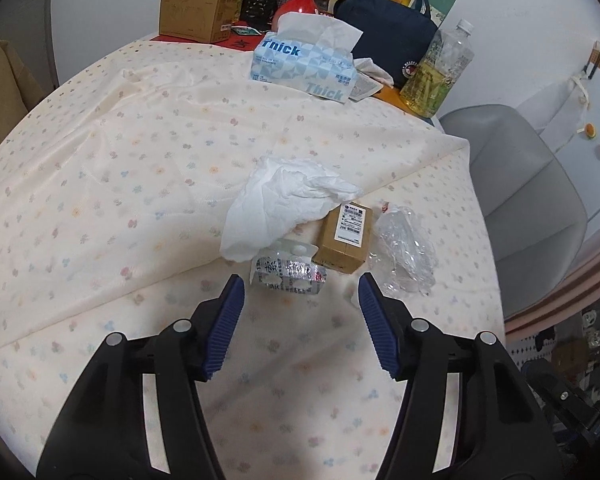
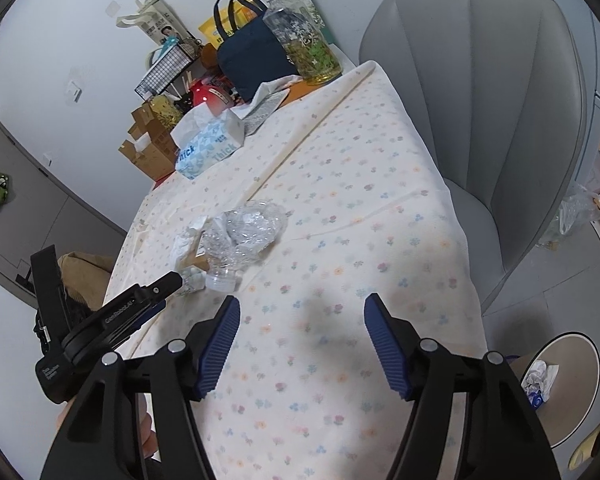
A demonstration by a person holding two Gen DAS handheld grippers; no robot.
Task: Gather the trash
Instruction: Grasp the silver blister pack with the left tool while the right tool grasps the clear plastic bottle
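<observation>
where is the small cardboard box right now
In the left wrist view the small cardboard box lies on the tablecloth, between the crumpled tissue on its left and the crushed plastic bottle on its right.

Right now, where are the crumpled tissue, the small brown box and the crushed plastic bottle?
crumpled tissue (image 1: 276,208), left wrist view, middle of the white wad.
small brown box (image 1: 342,246), left wrist view, its cardboard top.
crushed plastic bottle (image 2: 252,224), right wrist view, its crumpled body.

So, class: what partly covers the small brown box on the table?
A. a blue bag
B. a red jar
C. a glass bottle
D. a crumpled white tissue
D: the crumpled white tissue drapes over the far corner of the small brown box.
</observation>
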